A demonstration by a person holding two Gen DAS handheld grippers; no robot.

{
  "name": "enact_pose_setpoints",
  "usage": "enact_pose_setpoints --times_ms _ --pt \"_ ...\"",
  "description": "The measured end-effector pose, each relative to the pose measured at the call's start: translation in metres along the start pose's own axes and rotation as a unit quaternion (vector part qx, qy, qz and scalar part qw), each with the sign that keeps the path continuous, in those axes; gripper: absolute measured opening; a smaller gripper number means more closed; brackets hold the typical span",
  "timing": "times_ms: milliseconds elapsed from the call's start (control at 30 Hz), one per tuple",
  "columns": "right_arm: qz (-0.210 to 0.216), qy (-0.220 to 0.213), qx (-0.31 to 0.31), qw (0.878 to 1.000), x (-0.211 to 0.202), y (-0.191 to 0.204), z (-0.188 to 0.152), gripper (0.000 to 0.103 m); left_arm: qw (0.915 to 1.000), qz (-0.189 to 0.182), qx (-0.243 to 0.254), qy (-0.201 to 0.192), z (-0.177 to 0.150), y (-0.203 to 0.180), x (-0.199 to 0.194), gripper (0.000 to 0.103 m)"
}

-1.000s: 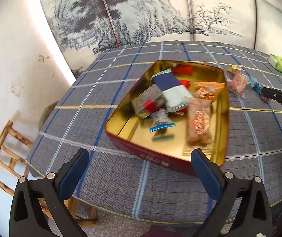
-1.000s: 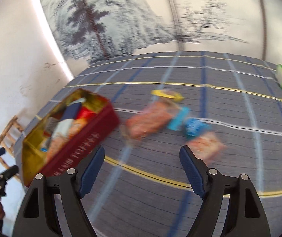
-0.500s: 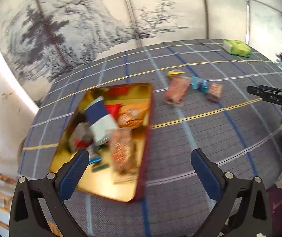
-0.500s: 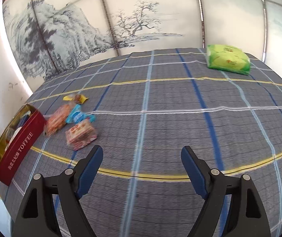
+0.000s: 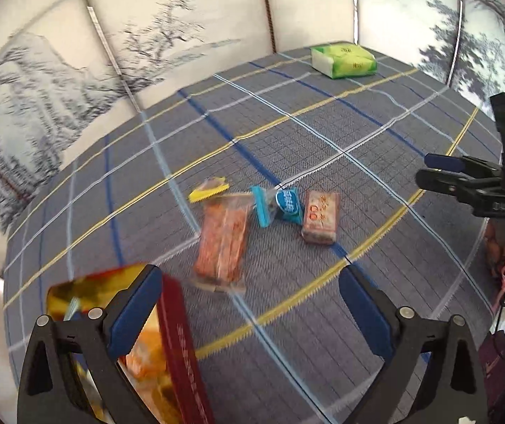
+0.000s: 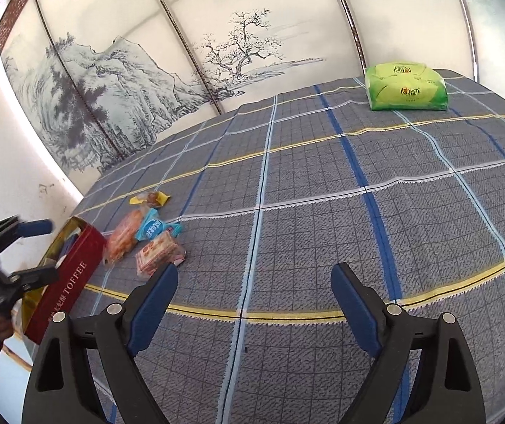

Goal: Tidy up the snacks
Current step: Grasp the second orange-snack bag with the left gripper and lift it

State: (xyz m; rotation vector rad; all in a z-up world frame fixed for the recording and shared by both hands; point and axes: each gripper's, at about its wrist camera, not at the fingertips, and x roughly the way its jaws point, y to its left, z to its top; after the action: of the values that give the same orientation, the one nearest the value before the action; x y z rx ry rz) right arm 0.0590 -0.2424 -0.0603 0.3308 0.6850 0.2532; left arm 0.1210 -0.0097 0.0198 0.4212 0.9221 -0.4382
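Four loose snacks lie together on the plaid tablecloth: a long orange pack (image 5: pixel 222 243) (image 6: pixel 123 235), a blue-wrapped candy (image 5: pixel 286 203) (image 6: pixel 151 229), a small red-brown pack (image 5: pixel 319 217) (image 6: pixel 157 252) and a yellow-wrapped candy (image 5: pixel 210 189) (image 6: pixel 151 198). A red toffee tin (image 5: pixel 178 346) (image 6: pixel 68 282) with a gold inside holds several snacks, just left of them. My left gripper (image 5: pixel 248 275) hovers over the tin's right edge; its jaws are closing slightly with nothing between them. My right gripper (image 6: pixel 255 270) hangs right of the snacks, jaws opening, empty.
A green tissue pack (image 5: pixel 344 60) (image 6: pixel 406 86) lies at the table's far right corner. Painted screen panels stand close behind the table. A person's hand holds the right gripper at the right edge of the left wrist view.
The left gripper swung right, from above the open tin to the loose snacks. The right gripper swung right off the snacks, then held still, and its jaws widened.
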Motion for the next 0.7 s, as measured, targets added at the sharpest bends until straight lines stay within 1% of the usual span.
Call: enact_pose_setpoints --times_ms 67,133,233,300,367,400,467,500,533,567,600,633,700 --pt "0.006 -0.001 0.003 1.0 -0.001 -0.002 0.0 0.09 0.9996 -0.01 0.013 0.024 0.012 0.004 0.023 0.09" --pt "0.01 -0.001 0.002 1.0 -0.001 -0.001 0.0 0.09 0.9987 -0.015 0.016 0.045 0.021 0.01 0.042 0.085" --pt "0.016 -0.001 -0.001 1.0 -0.001 0.0 0.0 0.091 0.9973 -0.022 0.011 0.069 0.029 0.02 0.067 0.084" --pt "0.019 -0.001 -0.002 1.0 -0.001 0.0 0.0 0.092 0.9966 -0.027 0.011 0.077 0.03 0.025 0.076 0.082" --pt "0.021 -0.001 -0.003 1.0 -0.001 0.001 0.0 0.093 0.9952 -0.039 0.011 0.089 0.031 0.029 0.085 0.077" --pt "0.022 -0.001 -0.004 1.0 -0.001 0.001 0.0 0.093 0.9937 -0.051 0.011 0.099 0.03 0.032 0.091 0.075" --pt "0.023 0.001 -0.006 1.0 0.0 0.002 0.0 0.094 0.9895 -0.077 0.011 0.122 0.028 0.033 0.101 0.065" --pt "0.023 0.001 -0.006 1.0 0.0 0.002 0.0 0.094 0.9884 -0.09 0.004 0.122 0.026 0.035 0.102 0.064" --pt "0.023 0.002 -0.006 1.0 0.0 0.002 0.0 0.094 0.9876 -0.098 -0.002 0.122 0.026 0.037 0.102 0.059" --pt "0.023 0.001 -0.006 1.0 0.0 0.002 0.001 0.094 0.9882 -0.091 -0.002 0.123 0.026 0.036 0.1 0.041" --pt "0.022 0.001 -0.006 1.0 0.0 0.002 0.001 0.095 0.9882 -0.091 -0.008 0.124 0.025 0.035 0.097 0.035" --pt "0.021 0.001 -0.005 1.0 0.0 0.002 0.001 0.095 0.9862 -0.098 -0.026 0.131 0.024 0.033 0.093 0.034" --pt "0.022 0.0 -0.002 1.0 0.0 0.002 0.001 0.095 0.9879 -0.092 -0.042 0.118 0.016 0.024 0.078 0.034"
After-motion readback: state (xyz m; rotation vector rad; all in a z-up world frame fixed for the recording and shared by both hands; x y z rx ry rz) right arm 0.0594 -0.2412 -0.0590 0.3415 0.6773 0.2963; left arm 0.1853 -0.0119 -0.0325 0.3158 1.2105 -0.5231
